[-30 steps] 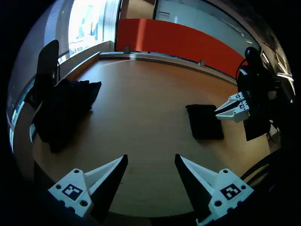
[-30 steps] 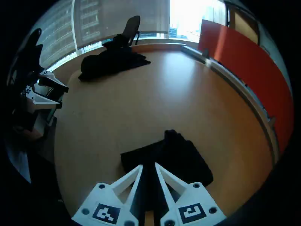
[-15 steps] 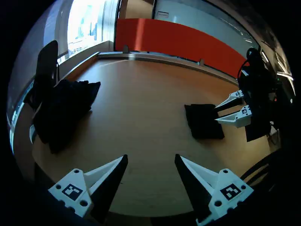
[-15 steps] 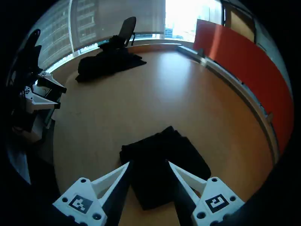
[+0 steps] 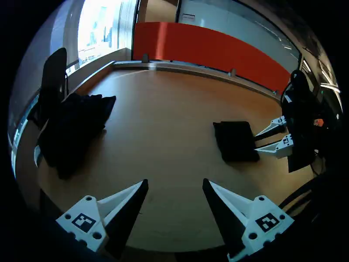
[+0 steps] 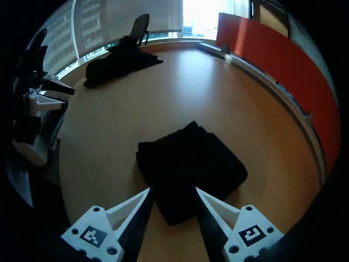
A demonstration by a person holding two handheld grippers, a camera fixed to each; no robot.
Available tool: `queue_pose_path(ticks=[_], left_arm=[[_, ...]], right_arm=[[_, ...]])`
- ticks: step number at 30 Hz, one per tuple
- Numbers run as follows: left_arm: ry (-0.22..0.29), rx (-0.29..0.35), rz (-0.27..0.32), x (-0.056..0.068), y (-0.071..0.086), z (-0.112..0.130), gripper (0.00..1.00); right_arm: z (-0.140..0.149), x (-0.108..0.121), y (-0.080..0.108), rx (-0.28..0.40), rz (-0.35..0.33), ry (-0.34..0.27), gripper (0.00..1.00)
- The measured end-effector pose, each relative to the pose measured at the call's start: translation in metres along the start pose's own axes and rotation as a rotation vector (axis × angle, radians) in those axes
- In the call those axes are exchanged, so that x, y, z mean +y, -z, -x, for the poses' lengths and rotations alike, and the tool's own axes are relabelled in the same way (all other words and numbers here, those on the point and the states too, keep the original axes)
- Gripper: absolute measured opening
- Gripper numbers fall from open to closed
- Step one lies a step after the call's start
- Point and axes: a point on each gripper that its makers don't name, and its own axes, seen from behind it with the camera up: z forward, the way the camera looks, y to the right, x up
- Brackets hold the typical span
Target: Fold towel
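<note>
The folded black towel [image 6: 189, 163] lies flat on the wooden counter [image 6: 131, 113], mid-frame in the right gripper view. The right tongs [image 6: 172, 190] stand open at 6 o'clock, tips either side of its near edge, gripping nothing. In the left gripper view the left tongs [image 5: 174, 181] are spread and empty, the towel at 3 o'clock, a dark cloth heap [image 5: 72, 126] at 9 o'clock
</note>
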Motion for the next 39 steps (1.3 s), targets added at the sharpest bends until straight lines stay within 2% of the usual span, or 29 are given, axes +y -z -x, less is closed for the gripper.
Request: queue_pose_path(ticks=[12, 21, 31, 39], left_arm=[[-0.01, -0.002, 0.004, 0.003, -0.002, -0.001, 0.92], [-0.012, -0.003, 0.005, 0.003, -0.002, -0.001, 0.92], [-0.012, -0.006, 0.005, 0.003, -0.002, 0.0, 0.92], [-0.013, -0.007, 0.009, 0.002, -0.003, 0.0, 0.92]], right_arm=[[0.026, 0.003, 0.007, -0.028, 0.022, -0.038, 0.61], [0.048, 0.001, 0.005, -0.068, 0.029, -0.045, 0.62], [0.065, -0.004, 0.003, -0.099, 0.028, -0.081, 0.61], [0.07, -0.006, -0.002, -0.104, 0.036, -0.102, 0.51]])
